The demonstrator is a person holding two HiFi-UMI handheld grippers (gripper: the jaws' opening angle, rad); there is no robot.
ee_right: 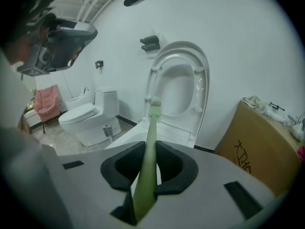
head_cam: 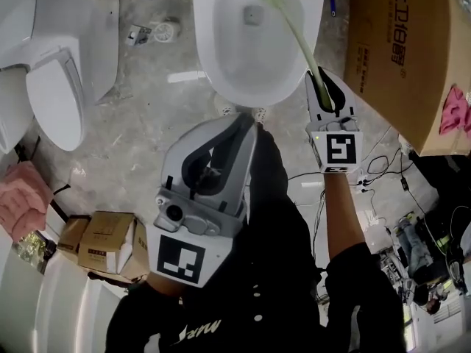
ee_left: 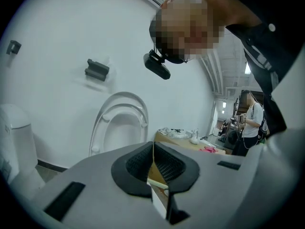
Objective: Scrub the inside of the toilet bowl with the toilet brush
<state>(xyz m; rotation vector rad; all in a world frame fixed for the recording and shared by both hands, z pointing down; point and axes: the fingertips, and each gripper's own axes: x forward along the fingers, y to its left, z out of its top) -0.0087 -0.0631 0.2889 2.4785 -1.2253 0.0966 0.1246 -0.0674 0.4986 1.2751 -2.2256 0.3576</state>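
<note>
I log two toilets: the open toilet bowl (head_cam: 207, 50) and a closed toilet (head_cam: 55, 94) at left; one toilet brush (head_cam: 298, 35); two grippers, left gripper (head_cam: 248, 123) and right gripper (head_cam: 321, 76); one large cardboard box (head_cam: 397, 50); two small cartons (head_cam: 103, 245).

Bare concrete floor (head_cam: 140, 123) lies open left of the toilet bowl (head_cam: 207, 61). The toilet brush (head_cam: 294, 28) slants across its right rim, a cardboard box (head_cam: 397, 50) crowds that side, and a second toilet (head_cam: 51, 101) blocks the floor's left edge.
</note>
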